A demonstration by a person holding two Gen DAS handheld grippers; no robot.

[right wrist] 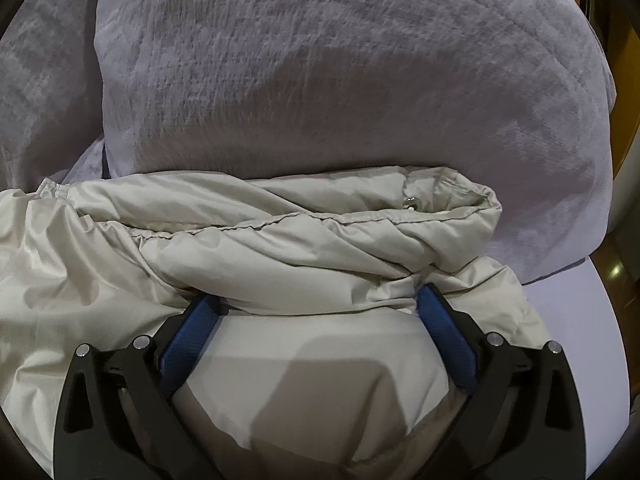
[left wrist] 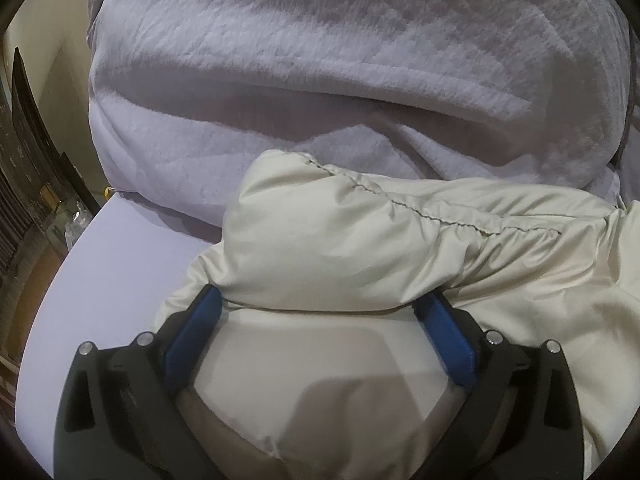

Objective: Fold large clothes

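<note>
A fold of the cream jacket (left wrist: pixel 360 240) looks just laid, at 12 o'clock of both grippers' spread fingers (left wrist: pixel 192 336), nothing clamped. Next, smoothing or another fold is called for.

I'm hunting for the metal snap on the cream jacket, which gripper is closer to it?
Right. The snap sits in the folded cream jacket just beyond the right gripper, up and to its right. The left gripper is at the jacket's other end; no snap shows in its view.

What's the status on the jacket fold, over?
Both hand-held grippers, left and right, open, straddling cream jacket fold. Grey pillow close behind.
</note>
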